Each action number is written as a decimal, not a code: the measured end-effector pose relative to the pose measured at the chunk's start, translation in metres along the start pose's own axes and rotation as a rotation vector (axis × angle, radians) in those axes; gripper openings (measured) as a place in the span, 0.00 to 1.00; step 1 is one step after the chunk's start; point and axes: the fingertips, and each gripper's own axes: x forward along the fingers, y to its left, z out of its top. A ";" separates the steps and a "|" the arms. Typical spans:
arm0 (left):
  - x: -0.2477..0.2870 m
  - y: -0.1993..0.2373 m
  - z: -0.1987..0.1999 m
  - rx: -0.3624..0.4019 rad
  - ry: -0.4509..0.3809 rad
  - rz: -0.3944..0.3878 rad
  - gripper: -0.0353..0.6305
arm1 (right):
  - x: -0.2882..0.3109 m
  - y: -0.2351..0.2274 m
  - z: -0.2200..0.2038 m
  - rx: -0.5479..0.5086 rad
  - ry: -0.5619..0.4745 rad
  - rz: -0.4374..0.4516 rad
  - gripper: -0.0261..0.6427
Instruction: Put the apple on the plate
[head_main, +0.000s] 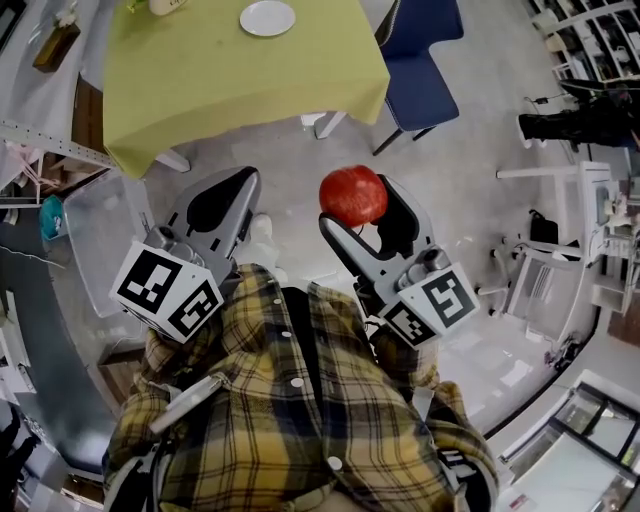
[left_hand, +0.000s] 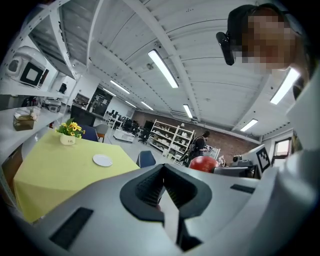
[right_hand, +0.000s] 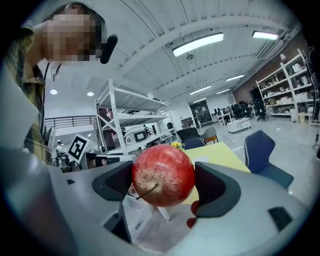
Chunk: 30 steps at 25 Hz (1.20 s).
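Note:
A red apple (head_main: 353, 194) is clamped in my right gripper (head_main: 362, 208), held in the air over the floor. In the right gripper view the apple (right_hand: 162, 175) fills the space between the jaws, stem toward the camera. The small white plate (head_main: 267, 18) lies on the yellow-green table (head_main: 220, 80) far ahead, well beyond both grippers. My left gripper (head_main: 240, 186) is beside the right one, shut and holding nothing. The left gripper view shows its jaws pressed together, with the plate (left_hand: 102, 160) on the table to the left and the apple (left_hand: 202, 163) at the right.
A blue chair (head_main: 420, 70) stands at the table's right end. A pot of yellow flowers (left_hand: 70, 133) sits on the table's far side. White shelving and equipment (head_main: 590, 230) stand to the right, and a grey counter (head_main: 40, 300) runs along the left.

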 end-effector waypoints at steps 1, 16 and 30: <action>0.003 0.008 0.004 0.001 -0.001 0.000 0.06 | 0.008 -0.003 0.002 0.000 0.001 -0.004 0.59; 0.025 0.097 0.024 0.004 0.015 0.002 0.06 | 0.107 -0.014 0.011 -0.007 0.009 -0.008 0.59; 0.074 0.138 0.042 -0.018 -0.009 0.035 0.06 | 0.155 -0.075 0.023 -0.002 0.045 -0.008 0.59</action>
